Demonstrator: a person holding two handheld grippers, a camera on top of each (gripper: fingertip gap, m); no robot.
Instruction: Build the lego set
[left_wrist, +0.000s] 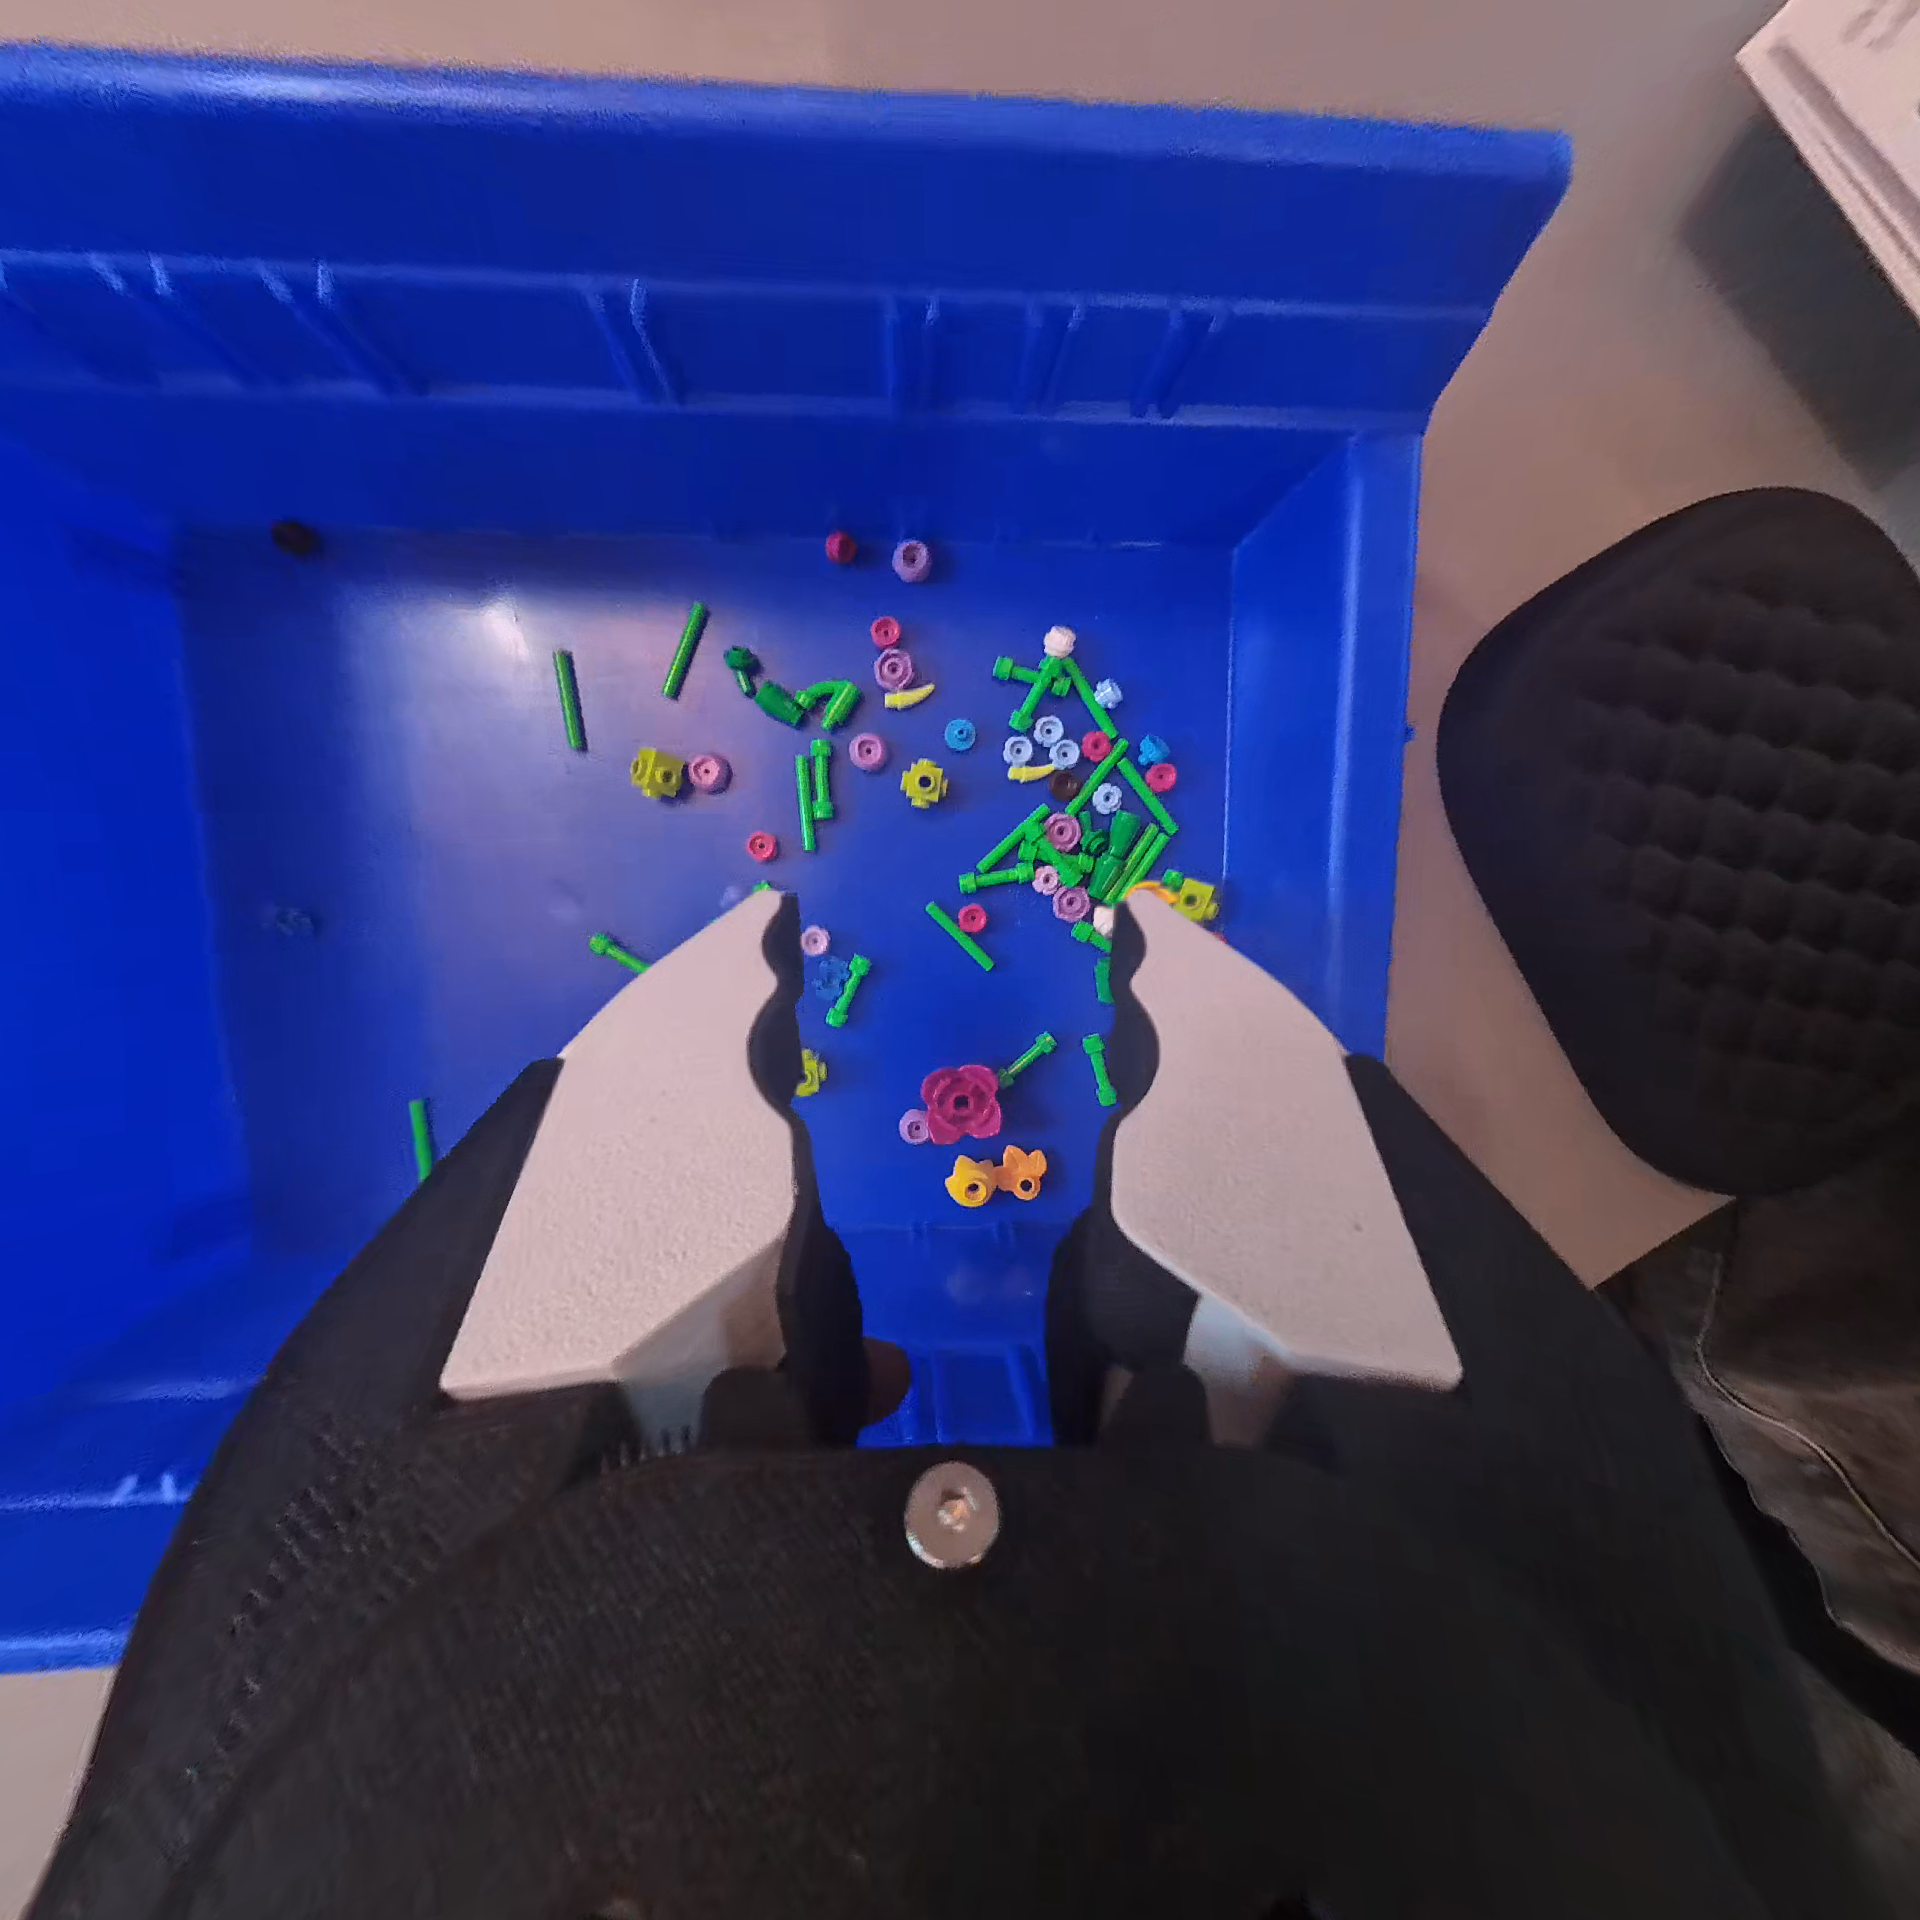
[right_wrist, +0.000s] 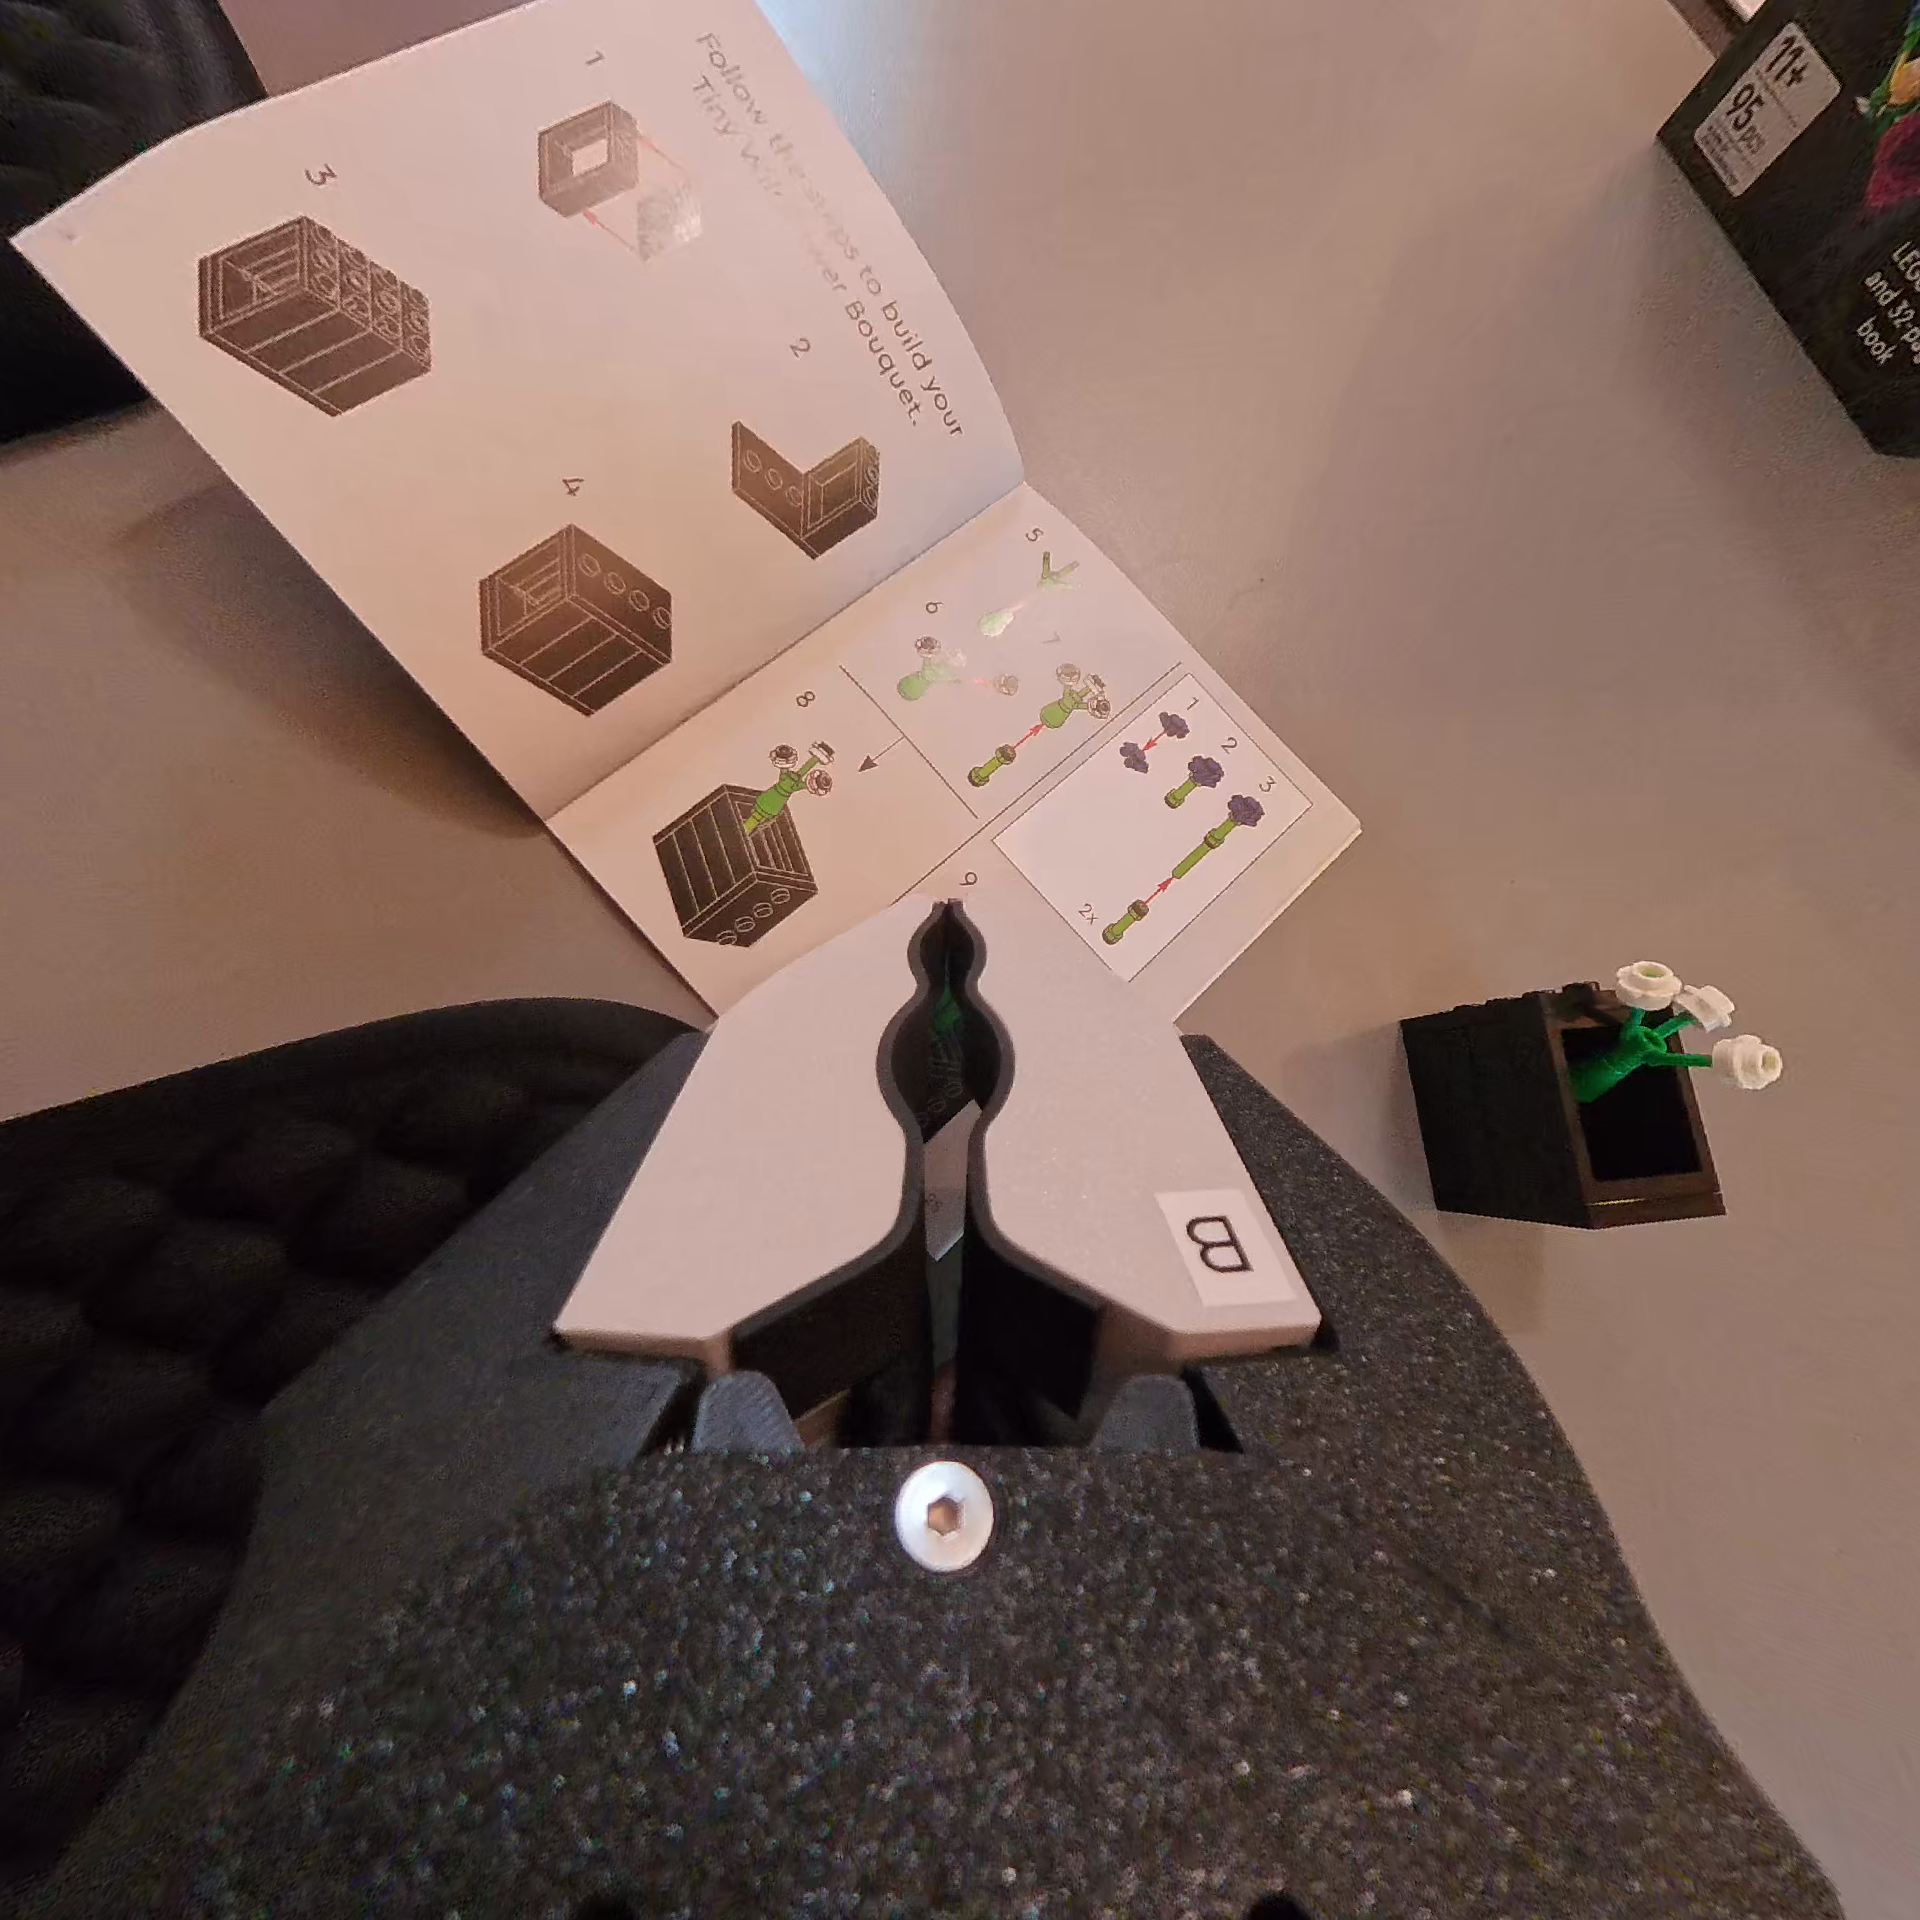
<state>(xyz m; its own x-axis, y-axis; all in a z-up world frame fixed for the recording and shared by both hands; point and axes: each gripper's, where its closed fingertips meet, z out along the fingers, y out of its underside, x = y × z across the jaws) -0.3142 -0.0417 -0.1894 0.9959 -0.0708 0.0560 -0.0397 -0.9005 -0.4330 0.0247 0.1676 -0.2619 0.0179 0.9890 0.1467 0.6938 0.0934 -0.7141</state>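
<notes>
Looking down from the left wrist view, the left gripper (left_wrist: 951, 914) hangs over a big blue bin (left_wrist: 1320, 727) with its jaws wide apart and nothing between them. Just under the jaws lie a dark pink flower (left_wrist: 962, 1101) and two orange flowers (left_wrist: 995, 1176). Farther in, lots of tiny pieces are spread on the bin floor, and a pile of green stems (left_wrist: 1081, 821) sits near the right wall. Only this view shows the bin. The right wrist view shows other things. The right gripper (right_wrist: 948, 914) has its jaws pressed together, and a small green piece (right_wrist: 945, 1013) shows in the gap between them. Past its tips an open booklet (right_wrist: 582, 447) lies on the table (right_wrist: 1455, 520). Off to the right stands a small black box (right_wrist: 1496, 1122) with white flowers (right_wrist: 1704, 1023) on a green stem sticking out. Far back in the corner is a dark carton (right_wrist: 1808, 239). The table is plain and pale, with a black padded cushion (left_wrist: 1704, 831) at its edge.
</notes>
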